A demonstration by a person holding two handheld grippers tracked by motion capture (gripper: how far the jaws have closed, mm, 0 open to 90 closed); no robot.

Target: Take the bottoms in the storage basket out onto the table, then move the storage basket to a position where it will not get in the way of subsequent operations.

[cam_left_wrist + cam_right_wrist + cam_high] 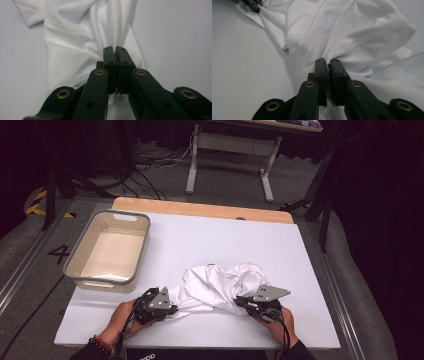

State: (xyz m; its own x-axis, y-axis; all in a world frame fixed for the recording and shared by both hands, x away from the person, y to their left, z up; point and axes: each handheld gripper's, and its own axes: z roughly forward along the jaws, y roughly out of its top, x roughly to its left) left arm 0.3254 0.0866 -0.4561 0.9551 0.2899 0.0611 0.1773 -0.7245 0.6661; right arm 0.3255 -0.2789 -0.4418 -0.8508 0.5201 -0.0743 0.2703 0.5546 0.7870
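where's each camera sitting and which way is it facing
High view: above the person's side, facing forward and down on the table; forearms, both hands, left claw and right claw.
Left gripper view: on the left claw, along its shut jaws pinching the white garment.
Right gripper view: on the right claw, along its shut jaws.
Shared: the garment, with the left claw far off.

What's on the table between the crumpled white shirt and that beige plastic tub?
Nothing: in the high view, only bare white tabletop lies between the crumpled white shirt and the beige plastic tub at the table's far left.
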